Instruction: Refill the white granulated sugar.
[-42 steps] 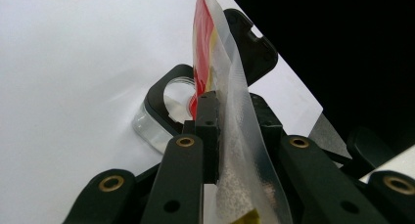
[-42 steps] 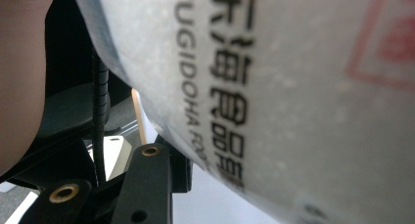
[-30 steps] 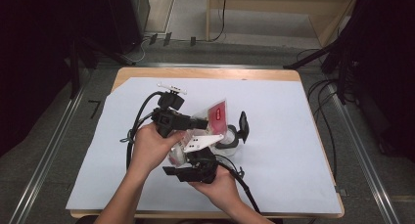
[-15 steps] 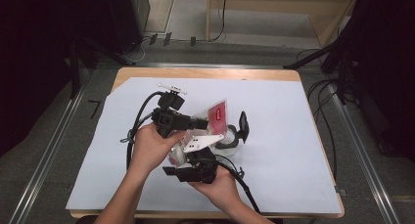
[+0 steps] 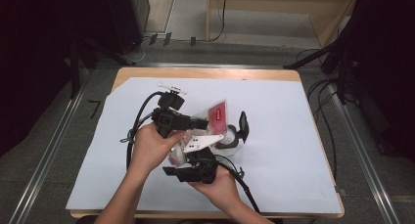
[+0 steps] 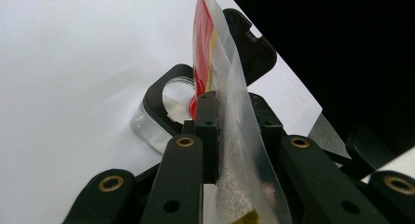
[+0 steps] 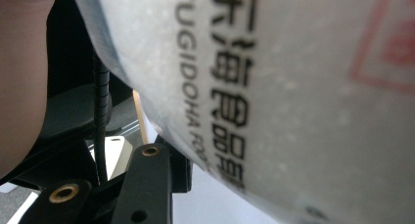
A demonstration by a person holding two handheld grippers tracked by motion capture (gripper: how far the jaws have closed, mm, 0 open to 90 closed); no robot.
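Pouch clamped between both grippers, nothing moved in the last second

Fingers first: left gripper [image 6: 220, 136] jaws are pinched on the clear edge of the plastic pouch [image 5: 214, 117], film visibly squeezed between the two black jaws in the left gripper view. Right gripper [image 5: 193, 168] sits low on the same pouch; its own view has printed film pressed right against the lens and one jaw at the bottom, so contact looks likely, but I can't tell if the pads actually bite.

Pouch [image 6: 208, 43] is held off the worktop, red-label end up and tilted toward the far edge, roughly mid-table, a bit toward the near edge. Just beyond it sits a clear container [image 5: 229, 142] with a black flip-up lid [image 5: 243, 125], lid standing open.

Change vs. the earlier high-view frames: none. Same hand positions, same pouch angle, same jaw widths. Reads as a pause with grip set, not a slip.

Judgement: setup is done; next is probably a tear or pull-apart of the pouch top, then pouring into the container. Risk: the film slipping from the right jaws.
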